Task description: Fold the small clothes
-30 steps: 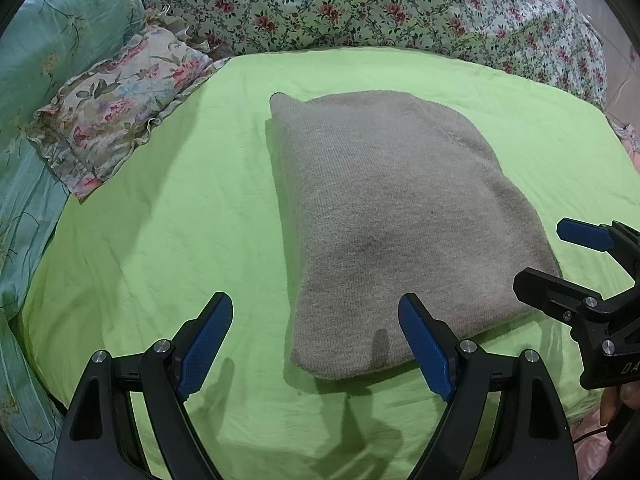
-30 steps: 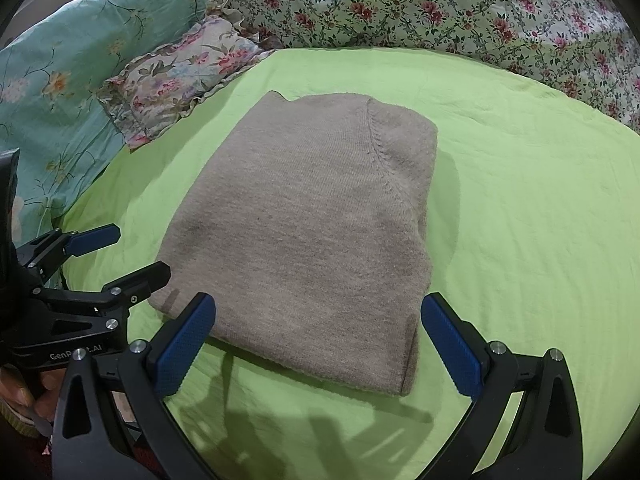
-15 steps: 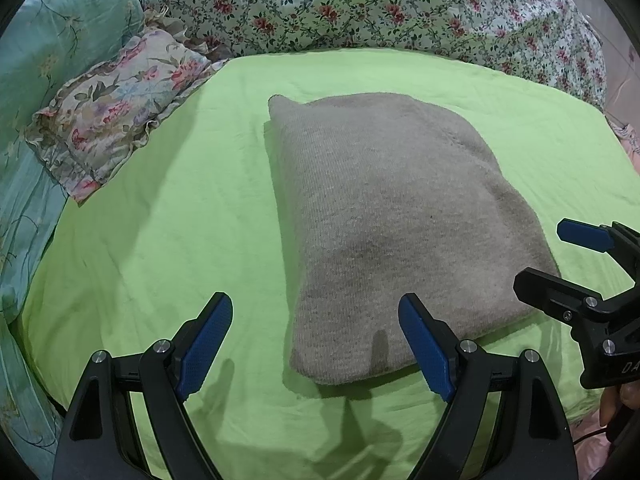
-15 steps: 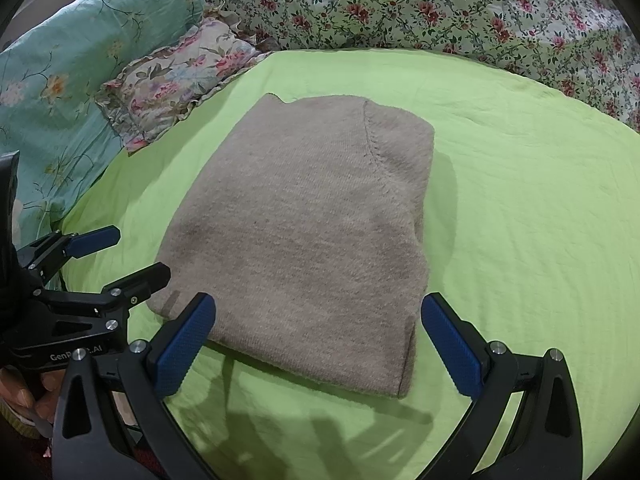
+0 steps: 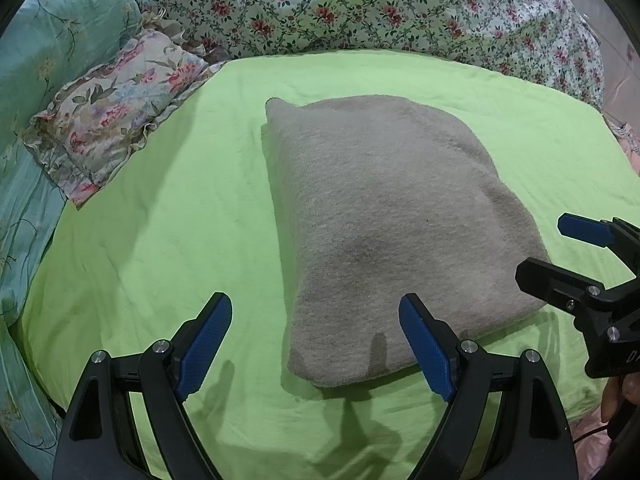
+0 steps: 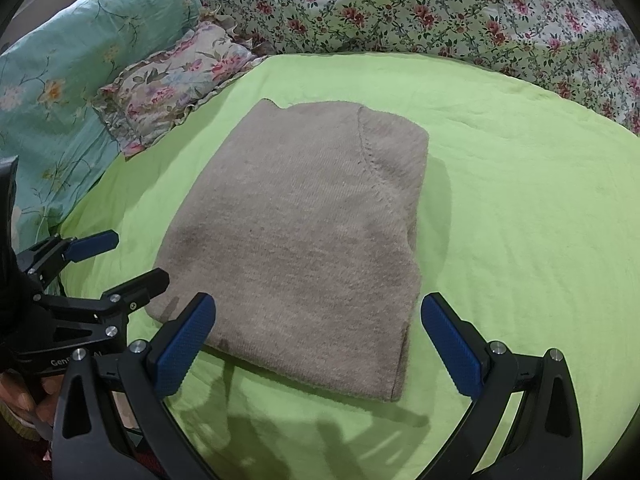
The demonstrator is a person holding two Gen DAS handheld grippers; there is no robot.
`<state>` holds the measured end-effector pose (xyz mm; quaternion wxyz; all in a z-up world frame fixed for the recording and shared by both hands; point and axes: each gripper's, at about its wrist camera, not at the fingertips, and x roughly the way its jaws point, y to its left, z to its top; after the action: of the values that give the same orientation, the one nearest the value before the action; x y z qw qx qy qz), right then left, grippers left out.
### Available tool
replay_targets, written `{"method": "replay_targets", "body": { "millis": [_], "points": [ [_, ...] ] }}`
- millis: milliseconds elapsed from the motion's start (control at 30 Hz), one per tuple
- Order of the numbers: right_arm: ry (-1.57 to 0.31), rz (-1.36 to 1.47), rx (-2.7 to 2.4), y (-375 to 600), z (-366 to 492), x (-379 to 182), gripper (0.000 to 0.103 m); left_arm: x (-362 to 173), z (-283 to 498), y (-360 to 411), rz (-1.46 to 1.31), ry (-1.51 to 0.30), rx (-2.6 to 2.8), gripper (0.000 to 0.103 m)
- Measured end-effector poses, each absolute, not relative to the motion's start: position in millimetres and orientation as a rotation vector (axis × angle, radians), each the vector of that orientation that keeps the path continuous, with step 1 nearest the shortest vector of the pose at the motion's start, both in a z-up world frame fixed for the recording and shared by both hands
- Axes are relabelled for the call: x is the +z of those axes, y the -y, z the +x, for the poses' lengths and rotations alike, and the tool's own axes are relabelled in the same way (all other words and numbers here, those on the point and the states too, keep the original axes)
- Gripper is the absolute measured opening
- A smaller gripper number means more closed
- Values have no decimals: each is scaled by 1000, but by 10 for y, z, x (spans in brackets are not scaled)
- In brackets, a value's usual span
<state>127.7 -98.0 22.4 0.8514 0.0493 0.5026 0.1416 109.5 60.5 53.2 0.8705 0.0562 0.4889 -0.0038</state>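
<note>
Left wrist view: left gripper (image 5: 316, 344) spread wide, holding nothing, blue pads hovering above the near edge of the folded grey-brown knit garment (image 5: 392, 220). Garment lies flat as a neat rectangle on the lime-green bed sheet (image 5: 160, 240), roughly mid-bed. Right gripper (image 5: 560, 252) enters from the right edge, also wide and empty, just beside the garment's near right corner; whether it touches the cloth I cannot tell. Ruffled floral pillow (image 5: 116, 116) far left, well apart from the garment. Floral quilt (image 5: 380, 8) bunched along the far side.

Right wrist view: right gripper (image 6: 318, 340) wide apart, nothing between the pads, poised over the garment's (image 6: 304, 232) near edge. A curved seam shows on its upper right part. Left gripper (image 6: 128, 258) at lower left, parted and empty, beside the garment's near left corner. Teal floral bedding (image 6: 52, 92) far left, beside the pillow (image 6: 176, 80).
</note>
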Motion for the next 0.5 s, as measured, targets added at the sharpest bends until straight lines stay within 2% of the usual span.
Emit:
{"method": "replay_targets", "body": {
  "millis": [500],
  "points": [
    [-1054,98,291,1019,1324,234,102,578,1117,-614,105,-1002,-8,86]
  ]
}}
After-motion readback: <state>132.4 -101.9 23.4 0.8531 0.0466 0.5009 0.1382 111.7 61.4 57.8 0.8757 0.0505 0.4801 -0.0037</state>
